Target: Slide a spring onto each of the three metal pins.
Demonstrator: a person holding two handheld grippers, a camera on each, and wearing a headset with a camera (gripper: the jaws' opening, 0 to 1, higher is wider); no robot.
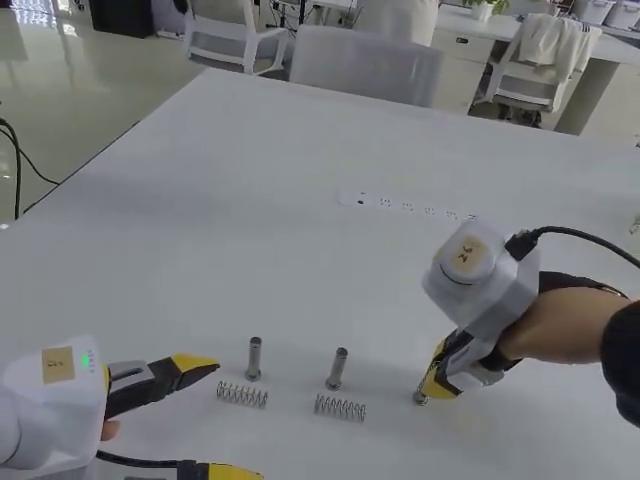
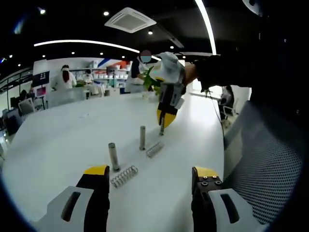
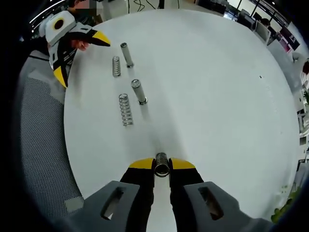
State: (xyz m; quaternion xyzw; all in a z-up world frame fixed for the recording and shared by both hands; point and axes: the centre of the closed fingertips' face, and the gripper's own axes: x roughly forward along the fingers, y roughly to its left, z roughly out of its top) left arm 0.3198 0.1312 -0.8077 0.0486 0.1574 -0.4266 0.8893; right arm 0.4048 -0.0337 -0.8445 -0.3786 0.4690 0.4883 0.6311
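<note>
Two metal pins stand upright on the white table [image 1: 300,250]: a left pin [image 1: 254,358] [image 2: 114,156] [image 3: 126,54] and a middle pin [image 1: 338,368] [image 2: 142,137] [image 3: 139,91]. A loose spring lies in front of each: one spring [image 1: 242,394] [image 2: 124,176] [image 3: 116,66] and another spring [image 1: 340,407] [image 2: 154,149] [image 3: 125,109]. My right gripper [image 1: 438,382] [image 3: 161,166] is shut on a third spring [image 3: 161,164] [image 2: 162,126], held upright with its lower end at the table [image 1: 420,398]. Whether a pin is inside it I cannot tell. My left gripper [image 1: 215,420] [image 2: 150,179] is open, just short of the left spring.
A row of sockets [image 1: 405,206] is set into the table further back. White chairs [image 1: 365,62] stand at the far edge. A mesh chair seat [image 2: 270,159] is beside the near edge. People stand far off in the room.
</note>
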